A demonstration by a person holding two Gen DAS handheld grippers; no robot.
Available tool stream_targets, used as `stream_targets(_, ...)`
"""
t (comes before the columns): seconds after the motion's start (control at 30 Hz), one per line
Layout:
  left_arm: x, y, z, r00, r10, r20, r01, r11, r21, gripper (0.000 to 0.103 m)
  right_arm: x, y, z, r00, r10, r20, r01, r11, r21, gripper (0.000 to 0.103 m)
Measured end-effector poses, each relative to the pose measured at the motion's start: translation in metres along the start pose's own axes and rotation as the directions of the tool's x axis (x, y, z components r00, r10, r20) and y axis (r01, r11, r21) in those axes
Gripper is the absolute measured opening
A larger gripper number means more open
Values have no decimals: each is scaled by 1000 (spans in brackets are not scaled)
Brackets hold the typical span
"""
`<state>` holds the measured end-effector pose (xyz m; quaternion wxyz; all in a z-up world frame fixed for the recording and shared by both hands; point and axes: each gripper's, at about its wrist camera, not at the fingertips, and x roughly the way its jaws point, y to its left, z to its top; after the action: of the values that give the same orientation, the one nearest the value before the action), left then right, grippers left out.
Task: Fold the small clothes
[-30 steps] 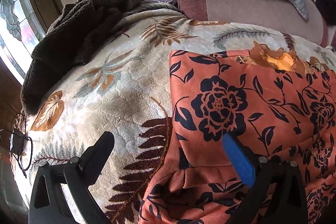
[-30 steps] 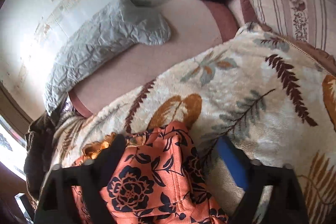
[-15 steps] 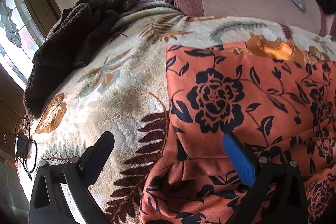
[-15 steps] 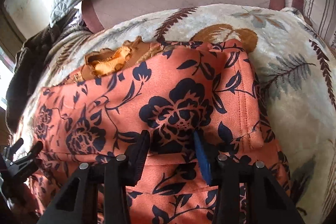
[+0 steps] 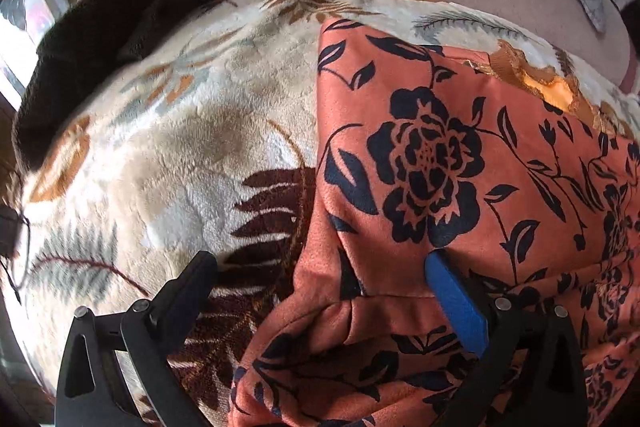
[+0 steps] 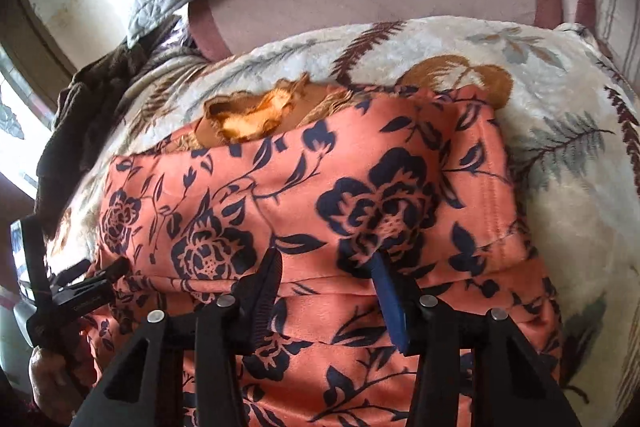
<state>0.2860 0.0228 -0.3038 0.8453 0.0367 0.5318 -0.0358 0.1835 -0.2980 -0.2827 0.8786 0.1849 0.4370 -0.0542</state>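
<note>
Right wrist, velvety floral garment [image 6: 360, 195] (creased), plush blanket [image 6: 560, 131]

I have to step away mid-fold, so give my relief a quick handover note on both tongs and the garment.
Left tongs: open, over the left edge of the orange floral garment, one finger above the leaf-print blanket.
Right tongs: part open, over the garment's near fold; whether they hold cloth is unclear.
Done: garment lies doubled on the blanket, gold trim at the far edge.
Left: fold again, smooth.
</note>
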Motion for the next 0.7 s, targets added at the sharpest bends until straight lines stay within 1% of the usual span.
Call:
stream_targets(0.03,2,6,-1,999,-34,-10,34,999,-36,103,-6,-8,1,1000,-14,24,13,1000,26,50)
stream_targets(0.07,1,7,-2,999,-42,-11,41,999,-26,103,-8,-18,5,999,-21,44,18,998,53,50)
stream_targets(0.1,2,5,-2,999,-33,-17,33,999,-4,103,-8,-27,8,998,-28,52,23,996,85,50)
stream_targets(0.17,1,2,-4,1000,-22,-9,22,1000,7,103,7,-45,16,999,-43,24,39,991,124,50)
stream_targets(0.2,1,2,-3,1000,-24,-9,24,1000,12,103,23,-53,17,998,-59,-19,61,989,133,50)
stream_targets(0.23,1,3,-2,999,-32,-14,32,999,15,103,35,-60,16,997,-45,-60,54,987,155,51)
stream_targets(0.27,-1,6,-1,999,-40,-18,40,999,8,103,35,-62,17,998,-37,-45,44,985,166,51)
stream_targets(0.3,-5,11,1,999,-32,-5,32,999,-5,103,32,-59,20,998,-45,-46,52,986,160,51)
stream_targets(0.33,-10,17,3,1000,4,28,-4,1000,-19,103,28,-55,25,997,-49,-51,56,987,151,52)
stream_targets(0.37,-17,22,6,996,58,74,-56,998,-30,103,21,-51,29,999,-32,-31,36,988,149,52)
stream_targets(0.43,-27,34,12,978,148,145,-142,988,-52,103,7,-43,34,998,-13,59,5,990,138,52)
stream_targets(0.47,-28,39,14,972,175,157,-167,984,-62,103,2,-38,38,995,-13,101,0,992,127,52)
stream_targets(0.5,-25,42,15,970,188,152,-180,982,-64,103,-2,-36,43,990,-8,143,-10,992,127,52)
stream_targets(0.53,-19,43,15,971,198,134,-192,980,-55,103,-2,-36,46,985,-9,174,-16,990,139,54)
stream_targets(0.57,-10,41,15,972,210,104,-208,978,-37,103,5,-38,48,985,-9,171,-17,988,154,57)
stream_targets(0.6,0,40,12,970,231,72,-231,973,-13,103,20,-41,49,992,-9,123,-11,987,163,61)
stream_targets(0.63,7,36,11,966,252,64,-253,967,4,103,40,-46,50,999,-5,45,-3,986,168,61)
stream_targets(0.67,6,35,10,962,260,85,-261,965,7,103,54,-52,47,1000,2,4,-3,984,178,61)
stream_targets(0.7,4,33,11,960,268,86,-270,963,17,103,53,-53,44,999,2,41,-9,984,176,61)
